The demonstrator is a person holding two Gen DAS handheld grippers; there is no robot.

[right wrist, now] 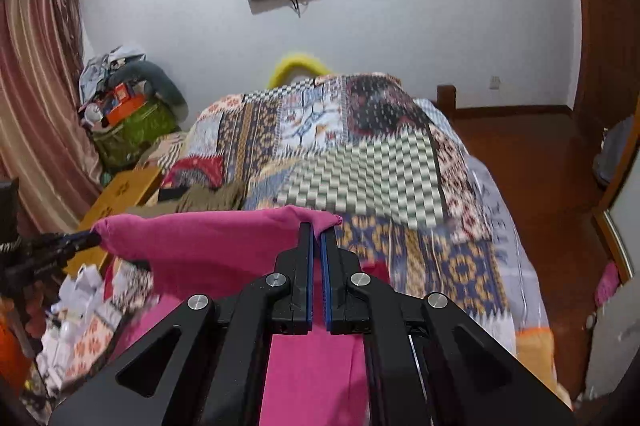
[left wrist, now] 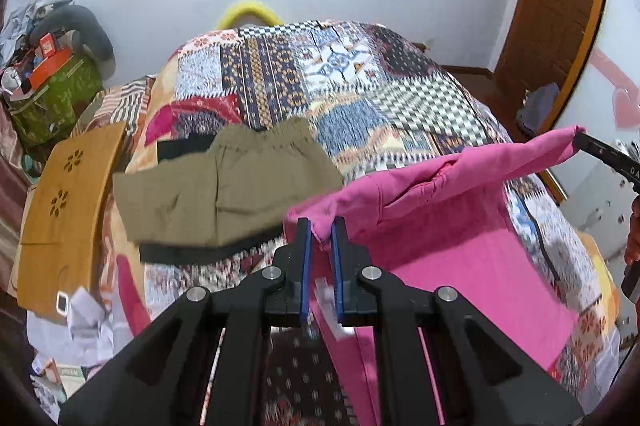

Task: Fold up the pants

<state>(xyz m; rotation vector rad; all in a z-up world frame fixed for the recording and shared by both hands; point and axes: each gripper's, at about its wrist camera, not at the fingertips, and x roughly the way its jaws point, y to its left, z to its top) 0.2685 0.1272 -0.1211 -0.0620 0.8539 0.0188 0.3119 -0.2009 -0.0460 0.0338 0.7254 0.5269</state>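
Matt pink cloth pants [left wrist: 460,209], soft and lightly creased. Matt black plastic left gripper [left wrist: 321,230] and right gripper [right wrist: 317,232], blue pads, shiny metal pins. Printed patchwork cloth bedspread [left wrist: 400,93]. Matt olive cloth shorts [left wrist: 224,185]. Glossy brown wooden door [left wrist: 560,5].

Pink pants [right wrist: 208,246] lower part cut off; bedspread [left wrist: 400,113] perhaps motion-blurred.

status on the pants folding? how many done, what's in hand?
Done: olive pants lie folded on the patchwork bedspread, over a dark folded garment.
In hand: pink pants, top edge stretched between left gripper and right gripper, jaws of both clamped on it, the rest draping toward the bed.
Left: the pink pair shows no fold yet; lay it down, fold, stack.
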